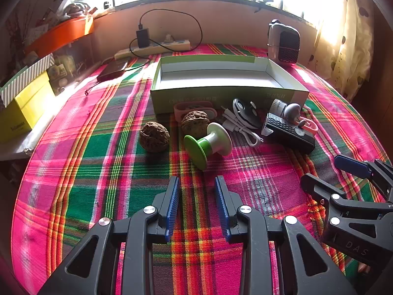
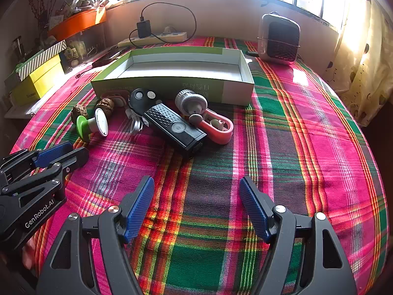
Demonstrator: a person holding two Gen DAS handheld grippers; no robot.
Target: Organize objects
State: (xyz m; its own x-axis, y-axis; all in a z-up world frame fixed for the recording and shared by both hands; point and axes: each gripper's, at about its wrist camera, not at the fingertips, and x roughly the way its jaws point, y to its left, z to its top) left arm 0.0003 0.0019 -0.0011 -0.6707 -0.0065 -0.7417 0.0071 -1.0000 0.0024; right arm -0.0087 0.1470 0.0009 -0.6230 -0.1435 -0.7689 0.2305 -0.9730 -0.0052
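Note:
An empty green-and-white box (image 1: 226, 93) (image 2: 172, 86) stands on the plaid cloth. In front of it lie two walnuts (image 1: 154, 136) (image 1: 195, 123), a green-and-white spool-shaped object (image 1: 207, 145) (image 2: 92, 124), a white cable (image 1: 242, 126), a black round-headed device (image 2: 142, 99), a black rectangular device (image 1: 288, 131) (image 2: 175, 129), a grey knob piece (image 2: 191, 102) and a pink loop-shaped item (image 2: 218, 129). My left gripper (image 1: 197, 184) is open and empty, just short of the spool. My right gripper (image 2: 196, 186) is open and empty, short of the black device.
A small heater (image 2: 278, 39) stands at the back right. A power strip (image 2: 152, 39) with a charger lies by the wall. Yellow boxes (image 2: 36, 78) and an orange tray (image 2: 76, 23) are at the left. A curtain (image 2: 363, 56) hangs at the right.

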